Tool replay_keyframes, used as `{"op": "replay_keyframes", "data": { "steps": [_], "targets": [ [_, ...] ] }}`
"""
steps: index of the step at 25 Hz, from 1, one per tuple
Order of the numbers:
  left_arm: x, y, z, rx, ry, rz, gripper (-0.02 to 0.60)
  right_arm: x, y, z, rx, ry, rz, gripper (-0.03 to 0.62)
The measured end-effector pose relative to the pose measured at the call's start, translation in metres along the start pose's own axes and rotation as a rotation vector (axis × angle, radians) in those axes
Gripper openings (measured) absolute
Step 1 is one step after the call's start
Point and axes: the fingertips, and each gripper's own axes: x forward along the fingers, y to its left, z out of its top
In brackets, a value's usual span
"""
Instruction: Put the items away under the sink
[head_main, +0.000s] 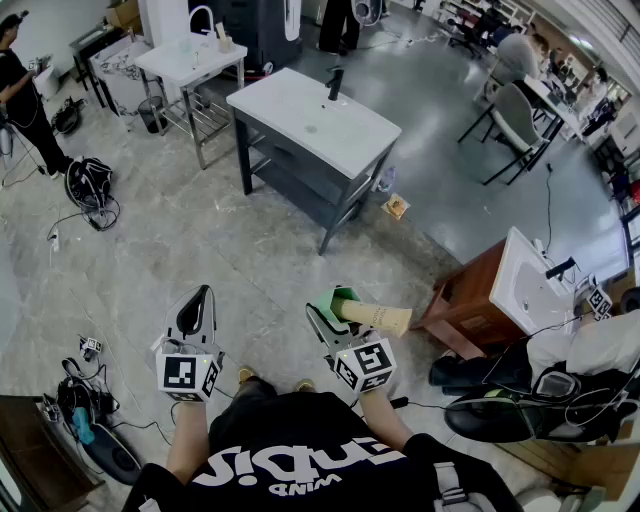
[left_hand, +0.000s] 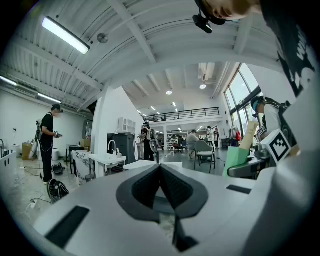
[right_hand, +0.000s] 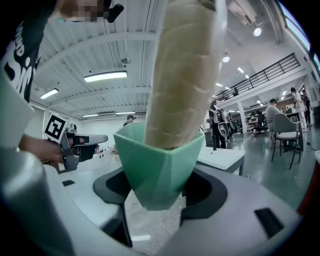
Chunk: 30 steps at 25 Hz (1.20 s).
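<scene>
The right gripper (right_hand: 158, 192) has its jaws closed on a mint-green faceted plastic cup (right_hand: 154, 165). A thick beige roll (right_hand: 182, 75) stands inside the cup; it is perhaps cloth or paper, the picture is too blurred to tell. The left gripper (left_hand: 161, 176) has its jaws pressed together with nothing between them. In the head view both grippers are held over the grey stone floor (head_main: 200, 240), well apart from the dark grey sink cabinet with white top (head_main: 312, 122).
</scene>
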Motion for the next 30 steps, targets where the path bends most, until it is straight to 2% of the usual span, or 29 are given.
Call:
{"op": "replay_keyframes", "data": {
  "steps": [13, 25, 30],
  "targets": [
    [0.008, 0.019, -0.012, -0.032, 0.006, -0.021, 0.017, 0.021, 0.014, 0.000, -0.038, 0.009, 0.007, 0.304],
    [0.017, 0.076, -0.014, -0.027, 0.001, -0.069, 0.017, 0.073, 0.048, 0.013, -0.022, -0.039, -0.010, 0.304],
    [0.024, 0.100, -0.016, -0.006, -0.004, -0.112, 0.017, 0.100, 0.067, 0.013, -0.014, -0.058, -0.015, 0.304]
  ]
}}
